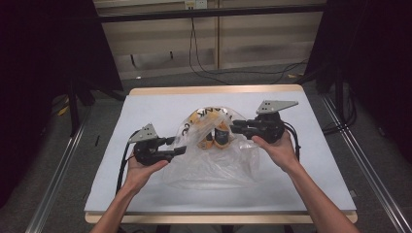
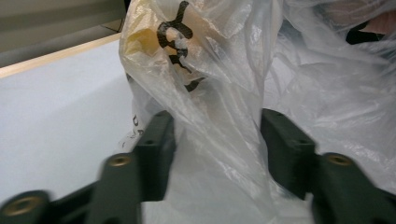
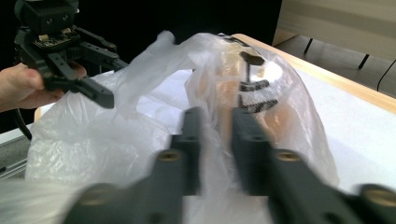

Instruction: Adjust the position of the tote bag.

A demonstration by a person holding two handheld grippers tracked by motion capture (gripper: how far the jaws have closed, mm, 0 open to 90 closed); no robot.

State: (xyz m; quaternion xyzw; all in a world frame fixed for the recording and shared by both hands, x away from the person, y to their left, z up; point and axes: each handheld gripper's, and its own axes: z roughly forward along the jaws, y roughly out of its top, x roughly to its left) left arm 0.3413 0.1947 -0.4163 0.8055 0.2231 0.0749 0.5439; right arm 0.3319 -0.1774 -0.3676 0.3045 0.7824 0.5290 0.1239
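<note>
a thin, clear plastic bag (image 1: 214,160) with black lettering and yellow patches lies crumpled in the middle of a pale grey table top with a light wooden rim (image 1: 311,145). inside its raised far end sit small orange and yellow items with dark tops (image 1: 219,137), blurred by the film, so what they are cannot be told.

the left gripper (image 1: 176,146), black with a grey three-cornered plate on top, is held in the person's left hand (image 1: 141,170) at the bag's left edge. in the left gripper view its jaws stand well apart, with a fold of the bag (image 2: 215,121) rising between them; the film touches or lies just beside the right jaw and sits clear of the left one, so nothing is pinched.

the right gripper (image 1: 235,127), of the same build, is held in the person's right hand (image 1: 277,148) at the bag's right upper side, pointing left into the raised part. in the right gripper view its jaws are drawn near each other with a narrow strip of the plastic (image 3: 217,135) between them; they look closed on the film, though blur hides the exact contact. farther off in that view the left gripper (image 3: 100,95) sits beside the bag's far edge with its jaws spread.

dark cables (image 1: 233,73) trail across the floor beyond the table.
</note>
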